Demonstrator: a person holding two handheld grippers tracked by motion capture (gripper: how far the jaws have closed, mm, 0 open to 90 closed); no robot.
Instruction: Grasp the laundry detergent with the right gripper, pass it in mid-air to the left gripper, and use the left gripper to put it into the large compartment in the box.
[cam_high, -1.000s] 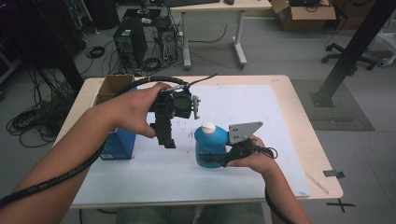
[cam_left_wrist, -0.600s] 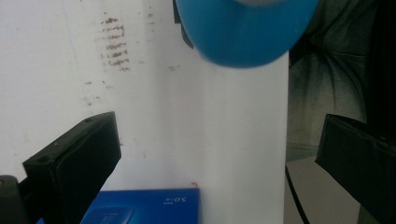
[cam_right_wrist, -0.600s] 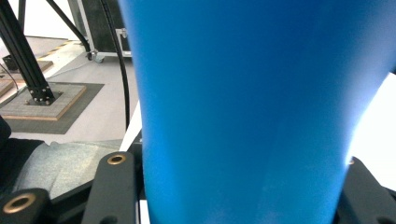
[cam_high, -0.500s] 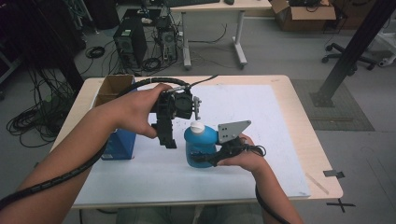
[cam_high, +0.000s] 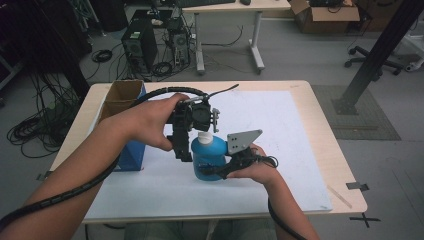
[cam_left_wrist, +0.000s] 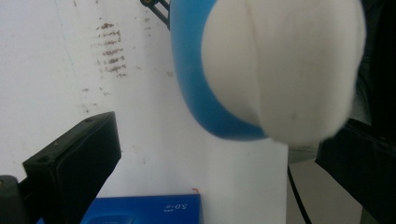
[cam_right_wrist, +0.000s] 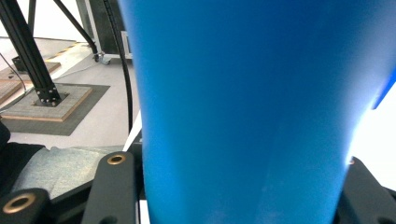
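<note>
High view, bottle: your right gripper (cam_high: 212, 169) clamps the blue bottle (cam_high: 209, 155) round its body; it stands upright on the white sheet (cam_high: 280, 135) near the table's front edge, white cap (cam_high: 204, 136) on top.
High view, left gripper (cam_high: 186, 150): you hold it just beside the cap, jaws pointing down; how wide they stand cannot be told here.
High view, containers: an open cardboard box (cam_high: 122, 95) and a blue box (cam_high: 134, 152) sit at the table's left; their contents cannot be made out.
Left gripper view: the cap (cam_left_wrist: 285, 65) looms blurred between your spread jaws, which do not touch it; brown stains (cam_left_wrist: 109, 49) mark the sheet.
Right gripper view: the bottle's plain blue wall (cam_right_wrist: 247, 112) sits gripped between both jaws.
</note>
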